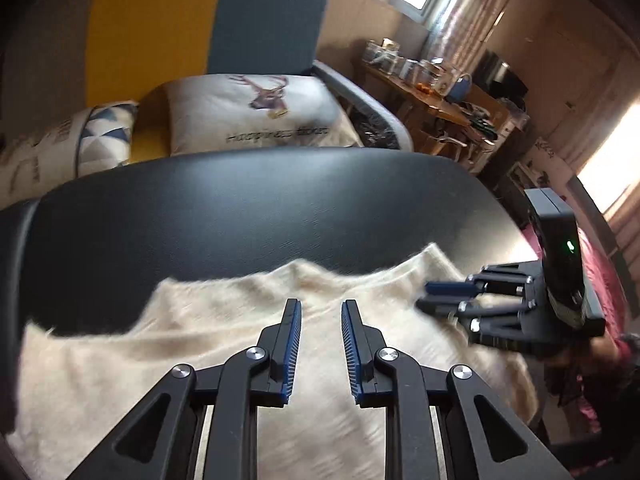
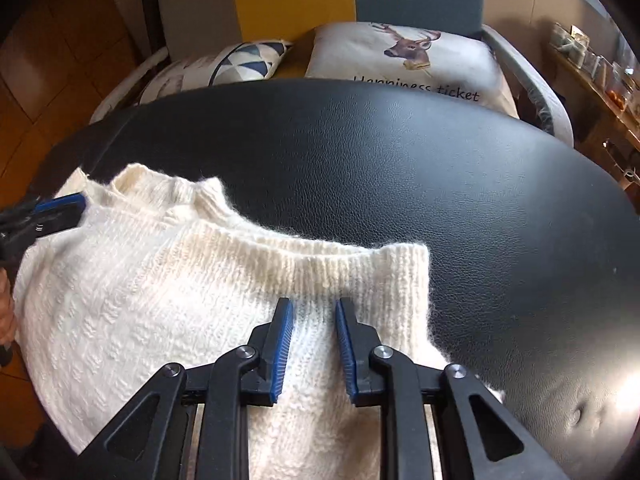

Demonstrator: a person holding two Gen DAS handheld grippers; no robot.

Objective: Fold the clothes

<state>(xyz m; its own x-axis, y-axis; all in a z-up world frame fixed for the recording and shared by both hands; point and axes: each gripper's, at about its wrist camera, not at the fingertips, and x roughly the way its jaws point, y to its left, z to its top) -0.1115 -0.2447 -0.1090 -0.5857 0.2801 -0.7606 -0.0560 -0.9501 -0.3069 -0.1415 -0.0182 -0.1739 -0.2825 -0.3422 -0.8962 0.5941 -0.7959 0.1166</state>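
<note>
Cream knitted woollen sweater [image 2: 168, 280] lies on black leather-textured surface [image 2: 440, 184]. Left hand-held gripper [image 1: 320, 308] and right hand-held gripper [image 2: 314, 306] hover over it, jaws slightly parted, nothing gripped between pads.

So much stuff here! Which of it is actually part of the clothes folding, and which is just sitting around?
Part of the job:
- white knitted sweater
- left gripper, jaws apart, nothing between them
- right gripper, jaws apart over the knit
- black table under the sweater

Just lying about:
- deer pillow
- triangle-patterned pillow
- cluttered wooden side table
</note>
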